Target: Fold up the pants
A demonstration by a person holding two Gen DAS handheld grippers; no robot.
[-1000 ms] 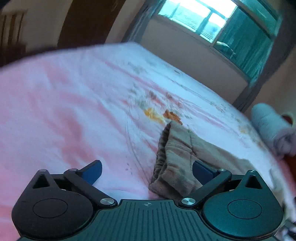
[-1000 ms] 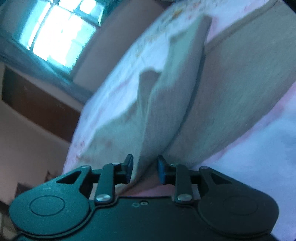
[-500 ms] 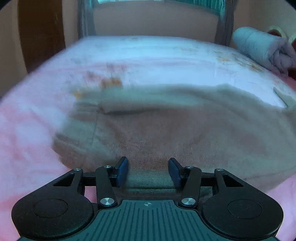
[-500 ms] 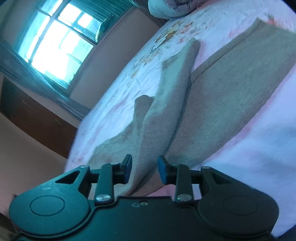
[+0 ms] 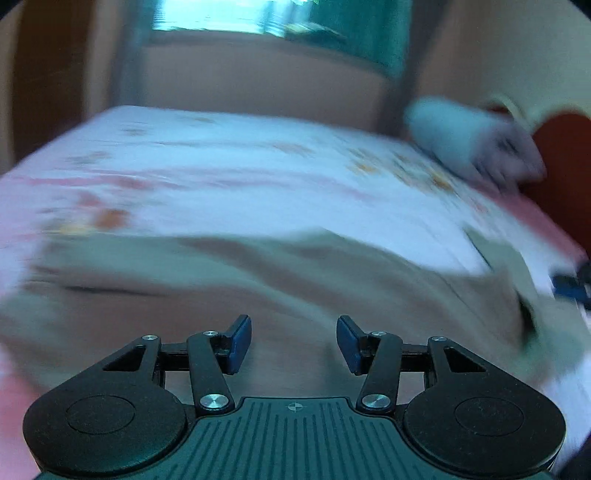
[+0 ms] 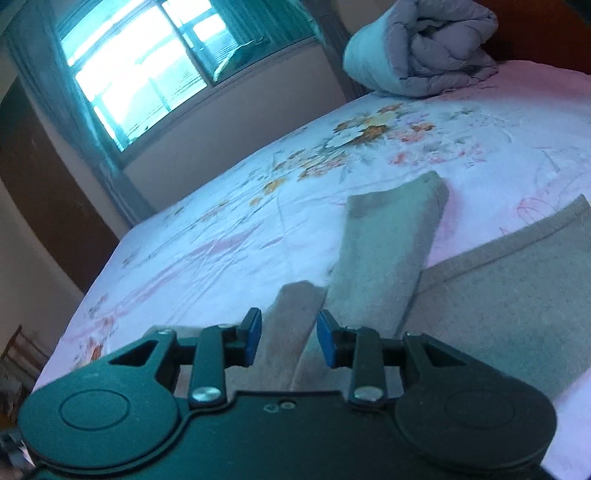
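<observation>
Beige knit fabric filled the lower half of the left wrist view: the pants [image 5: 258, 280] lay spread across the bed sheet [image 5: 221, 177], a white and pink sheet with a floral print, and the whole picture was smeared by motion blur. The left gripper [image 5: 294, 341] hung low over the cloth with its blue-padded jaws parted by a moderate gap. Fabric showed in that gap, but whether the pads touched or pinched it could not be told. At the far right edge a dark blue bit of the right gripper [image 5: 569, 284] showed beside the cloth. A rolled grey quilt [image 5: 469, 140] sat at the far right corner of the bed, and a window [image 5: 266, 18] glowed on the wall behind.

From the right wrist, the view was sharper. The pants [image 6: 498, 302] lay on the bed sheet [image 6: 258, 221], one leg [image 6: 388, 251] angled up and away from the broader panel at the right. The right gripper [image 6: 289, 338] had its jaws partly apart, and a raised ridge of the cloth ran up between the pads, though a firm pinch could not be confirmed. The rolled quilt [image 6: 421, 48] rested at the head of the bed, near the window [image 6: 147, 66] and a dark wooden wardrobe [image 6: 40, 192].
</observation>
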